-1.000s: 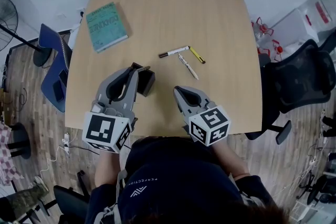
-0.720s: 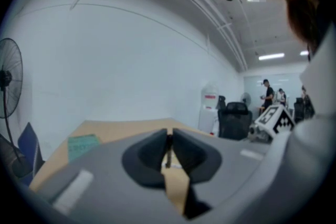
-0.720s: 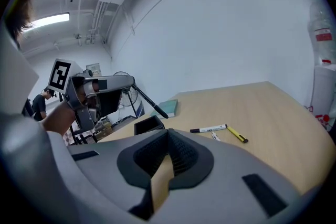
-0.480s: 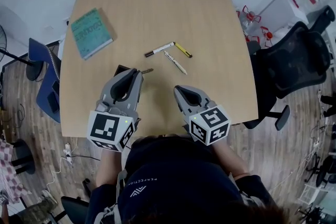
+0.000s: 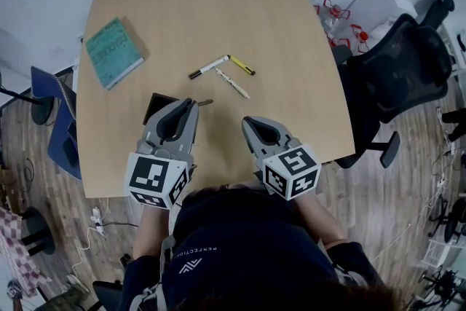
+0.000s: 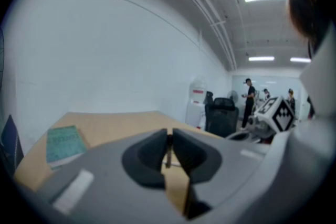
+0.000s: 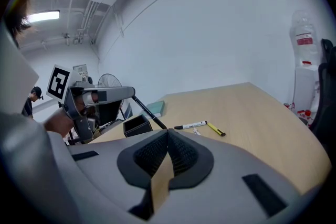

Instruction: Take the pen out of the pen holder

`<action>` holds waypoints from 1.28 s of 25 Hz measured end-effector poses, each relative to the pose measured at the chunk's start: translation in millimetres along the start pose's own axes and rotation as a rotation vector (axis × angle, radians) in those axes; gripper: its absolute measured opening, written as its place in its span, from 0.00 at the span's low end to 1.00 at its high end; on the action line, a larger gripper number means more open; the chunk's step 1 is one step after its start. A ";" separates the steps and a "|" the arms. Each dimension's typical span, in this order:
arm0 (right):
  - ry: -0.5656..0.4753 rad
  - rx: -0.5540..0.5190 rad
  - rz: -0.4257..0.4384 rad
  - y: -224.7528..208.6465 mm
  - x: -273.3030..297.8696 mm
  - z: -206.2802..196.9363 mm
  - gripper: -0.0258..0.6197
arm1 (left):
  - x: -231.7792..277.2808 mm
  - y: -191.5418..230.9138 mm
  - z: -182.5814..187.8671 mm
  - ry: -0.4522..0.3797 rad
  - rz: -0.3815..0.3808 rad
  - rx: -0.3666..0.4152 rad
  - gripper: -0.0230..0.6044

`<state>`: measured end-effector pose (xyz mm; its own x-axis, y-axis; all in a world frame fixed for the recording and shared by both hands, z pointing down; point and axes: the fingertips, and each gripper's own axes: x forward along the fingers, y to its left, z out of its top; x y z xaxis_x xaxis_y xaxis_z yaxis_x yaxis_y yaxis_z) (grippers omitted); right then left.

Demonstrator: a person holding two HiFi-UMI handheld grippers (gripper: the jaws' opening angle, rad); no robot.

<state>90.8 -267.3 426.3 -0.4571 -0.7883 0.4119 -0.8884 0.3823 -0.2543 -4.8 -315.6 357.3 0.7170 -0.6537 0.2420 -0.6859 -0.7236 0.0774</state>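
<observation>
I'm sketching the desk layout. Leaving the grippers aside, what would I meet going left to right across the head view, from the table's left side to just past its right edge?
teal book → black pen holder → three loose pens → black office chair

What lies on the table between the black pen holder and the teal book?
Nothing. In the head view the stretch of table between the pen holder and the book is bare wood.
</observation>
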 end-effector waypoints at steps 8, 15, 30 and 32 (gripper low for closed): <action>0.006 0.005 -0.028 -8.4 -3.4 -3.8 0.04 | 7.3 -4.0 -10.9 0.024 -0.022 -0.009 0.10; 0.002 0.003 -0.044 -11.4 -0.9 -1.0 0.04 | 10.1 -5.5 -17.4 0.041 -0.036 -0.016 0.10; -0.004 -0.002 -0.052 -13.5 2.5 2.9 0.04 | 10.1 -6.7 -23.8 0.059 -0.046 -0.023 0.10; -0.004 -0.005 -0.054 -13.4 2.2 3.5 0.04 | 9.5 -6.0 -23.1 0.056 -0.045 -0.024 0.10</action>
<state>101.9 -275.9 427.5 -0.4079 -0.8100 0.4213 -0.9121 0.3412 -0.2272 3.3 -312.4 381.5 0.7394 -0.6067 0.2919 -0.6565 -0.7459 0.1126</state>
